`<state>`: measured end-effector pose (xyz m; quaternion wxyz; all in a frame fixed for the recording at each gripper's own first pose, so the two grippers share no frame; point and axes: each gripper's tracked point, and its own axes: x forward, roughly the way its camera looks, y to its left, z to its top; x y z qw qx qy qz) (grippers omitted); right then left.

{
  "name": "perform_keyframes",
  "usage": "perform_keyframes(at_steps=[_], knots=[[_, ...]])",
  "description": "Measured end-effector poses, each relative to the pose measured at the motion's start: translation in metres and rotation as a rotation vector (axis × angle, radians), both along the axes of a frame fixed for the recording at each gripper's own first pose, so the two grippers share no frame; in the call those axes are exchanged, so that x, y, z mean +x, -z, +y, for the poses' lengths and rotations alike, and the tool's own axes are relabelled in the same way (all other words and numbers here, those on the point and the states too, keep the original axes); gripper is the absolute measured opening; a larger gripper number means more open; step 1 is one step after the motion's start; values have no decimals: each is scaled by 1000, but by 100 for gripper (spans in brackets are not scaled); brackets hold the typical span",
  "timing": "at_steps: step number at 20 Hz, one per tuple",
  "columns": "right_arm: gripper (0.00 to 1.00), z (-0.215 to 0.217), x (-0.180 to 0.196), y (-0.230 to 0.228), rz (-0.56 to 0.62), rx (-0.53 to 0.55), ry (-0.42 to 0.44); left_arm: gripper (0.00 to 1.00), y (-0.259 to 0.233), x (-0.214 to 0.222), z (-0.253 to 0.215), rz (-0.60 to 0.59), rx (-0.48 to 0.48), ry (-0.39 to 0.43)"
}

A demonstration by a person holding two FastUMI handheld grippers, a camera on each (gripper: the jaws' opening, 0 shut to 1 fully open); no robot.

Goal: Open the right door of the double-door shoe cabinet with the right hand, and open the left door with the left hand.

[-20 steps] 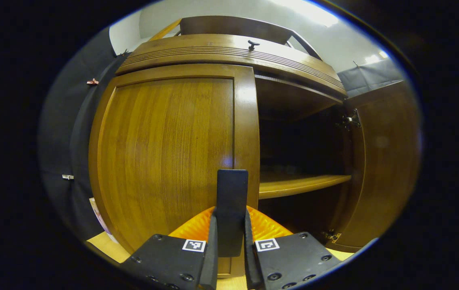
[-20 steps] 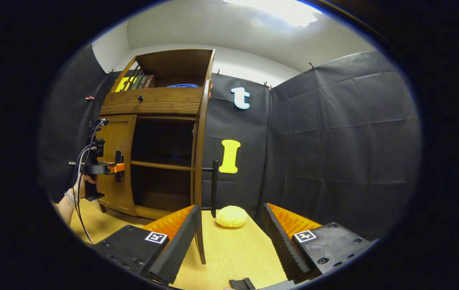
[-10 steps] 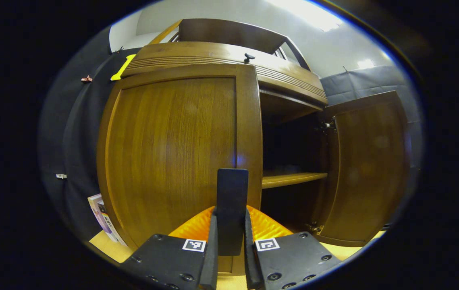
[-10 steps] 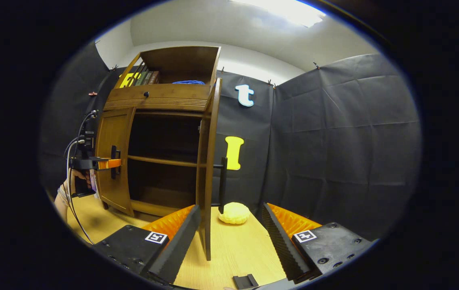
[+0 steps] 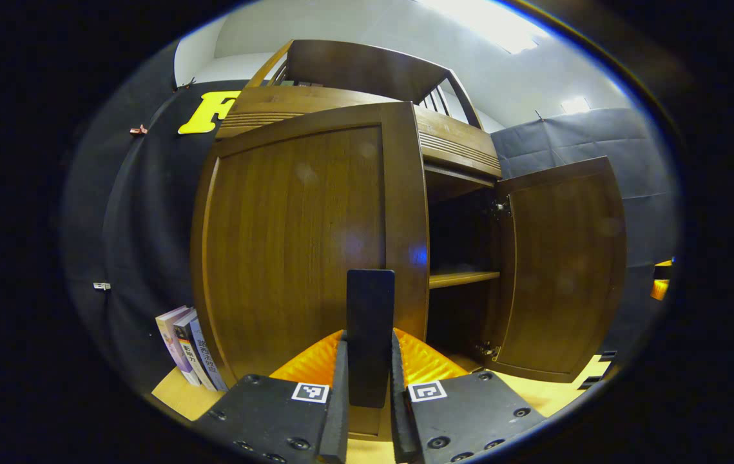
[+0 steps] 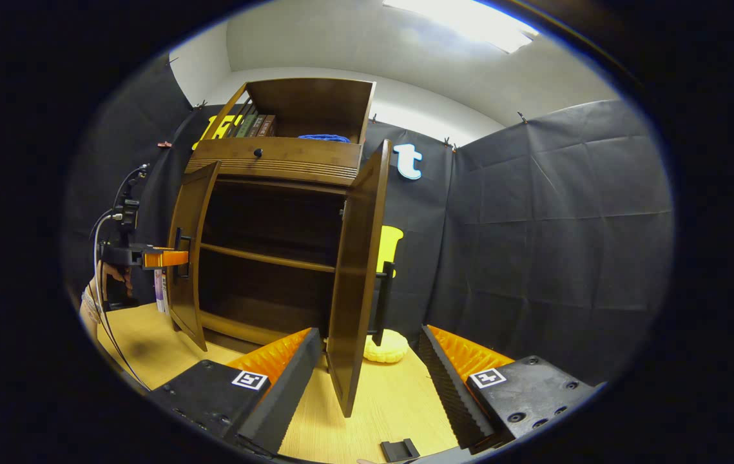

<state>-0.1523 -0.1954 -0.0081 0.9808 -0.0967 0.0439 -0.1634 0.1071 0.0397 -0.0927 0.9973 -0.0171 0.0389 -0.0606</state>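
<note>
The brown wooden shoe cabinet (image 6: 276,158) stands on a light wooden table. In the left gripper view, my left gripper (image 5: 370,380) is shut on the black vertical handle (image 5: 370,309) of the left door (image 5: 296,238), which stands partly swung out. The right gripper view shows that left gripper (image 6: 173,259) at the left door's (image 6: 191,258) handle, held by a hand (image 6: 107,283). The right door (image 6: 357,270) hangs wide open, its black handle (image 6: 381,303) on the far face. My right gripper (image 6: 368,338) is open just in front of the door's edge, holding nothing.
Dark shelves (image 6: 263,258) show inside the cabinet. A yellow rounded object (image 6: 387,348) lies behind the right door. Books (image 5: 183,348) stand left of the cabinet. A small black piece (image 6: 399,449) lies on the table (image 6: 399,406) near me. Cables (image 6: 106,309) trail from the left gripper.
The left door has swung outward with my left gripper shut on its handle. The right door has come further round, and the right gripper stays open and free of it.
</note>
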Motion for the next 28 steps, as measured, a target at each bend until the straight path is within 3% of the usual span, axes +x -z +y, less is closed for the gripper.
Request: perform_keyframes(at_steps=[1,7,12,19,23,26,28], knots=[[98,1,1,2,4,-1,2,29,-2,-5,3,-2,-5,4],[98,13,5,16,24,50,-17,32,-7,-39,24,-2,10,-12],[98,29,12,28,45,89,-49,29,-11,-62,42,-2,35,-36],[98,40,24,32,64,49,-74,31,-18,-93,73,-35,82,-109],[98,46,29,33,59,25,-84,24,-18,-106,91,-36,98,-159],[98,58,32,37,65,31,-111,28,-17,-114,108,-34,82,-191],[98,62,35,37,63,38,-124,24,-18,-120,123,-31,84,-230]])
